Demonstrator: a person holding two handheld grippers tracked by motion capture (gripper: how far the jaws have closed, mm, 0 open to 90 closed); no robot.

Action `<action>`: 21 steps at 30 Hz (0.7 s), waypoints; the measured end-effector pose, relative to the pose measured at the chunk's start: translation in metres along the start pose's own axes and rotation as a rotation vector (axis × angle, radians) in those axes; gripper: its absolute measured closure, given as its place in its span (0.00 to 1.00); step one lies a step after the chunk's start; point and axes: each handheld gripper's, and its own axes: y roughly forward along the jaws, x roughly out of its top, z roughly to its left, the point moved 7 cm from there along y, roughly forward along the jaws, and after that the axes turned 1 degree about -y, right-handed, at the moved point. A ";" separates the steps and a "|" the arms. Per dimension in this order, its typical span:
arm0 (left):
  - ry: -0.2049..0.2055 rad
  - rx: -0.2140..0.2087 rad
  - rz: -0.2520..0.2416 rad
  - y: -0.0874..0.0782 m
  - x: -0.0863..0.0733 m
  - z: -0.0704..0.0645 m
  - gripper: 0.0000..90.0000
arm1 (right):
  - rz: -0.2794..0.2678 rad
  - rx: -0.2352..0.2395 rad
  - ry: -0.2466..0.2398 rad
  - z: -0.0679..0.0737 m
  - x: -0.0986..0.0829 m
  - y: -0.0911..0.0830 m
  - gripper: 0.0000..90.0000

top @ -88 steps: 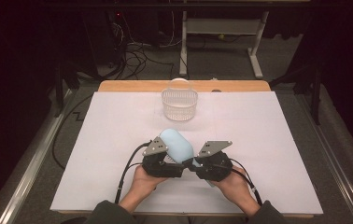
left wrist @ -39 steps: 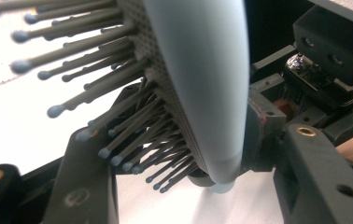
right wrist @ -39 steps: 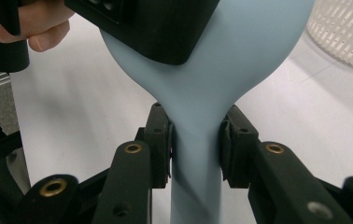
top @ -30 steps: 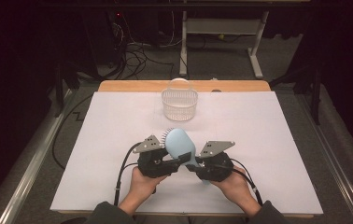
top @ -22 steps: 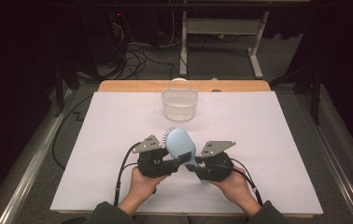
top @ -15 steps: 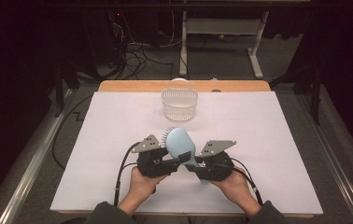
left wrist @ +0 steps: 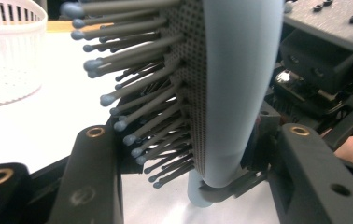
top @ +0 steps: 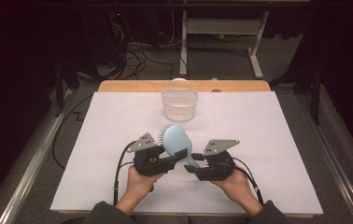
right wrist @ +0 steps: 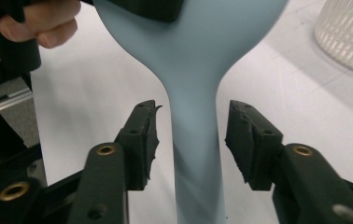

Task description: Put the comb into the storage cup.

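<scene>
High view, white table [top: 268, 140]; grey floor [top: 142, 65], cables [top: 132, 56]

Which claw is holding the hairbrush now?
The left claw grips the blue hairbrush by its head; the right claw stands open around the handle.

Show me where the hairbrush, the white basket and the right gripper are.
hairbrush [top: 177, 139]: high view, smooth blue back of the head.
white basket [top: 180, 104]: high view, front ribbed wall.
right gripper [right wrist: 191, 135]: right gripper view, midway between the open jaws, at the handle.
</scene>
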 end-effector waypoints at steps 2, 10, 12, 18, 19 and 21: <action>0.009 0.008 -0.008 -0.001 0.001 0.000 0.57 | -0.018 0.000 0.016 -0.002 0.000 -0.003 0.54; 0.018 0.018 -0.007 -0.003 0.000 0.000 0.57 | -0.084 -0.018 0.048 -0.014 -0.006 -0.018 0.45; 0.018 0.017 -0.008 -0.003 0.001 0.000 0.57 | -0.086 -0.027 0.053 -0.017 -0.009 -0.022 0.44; 0.017 0.022 -0.008 -0.004 0.001 0.001 0.57 | -0.100 -0.040 0.086 -0.027 -0.018 -0.036 0.43; 0.017 0.022 -0.009 -0.004 0.002 0.001 0.57 | -0.103 -0.042 0.095 -0.029 -0.020 -0.039 0.43; 0.016 0.022 -0.009 -0.004 0.002 0.001 0.57 | -0.114 -0.054 0.103 -0.033 -0.023 -0.044 0.42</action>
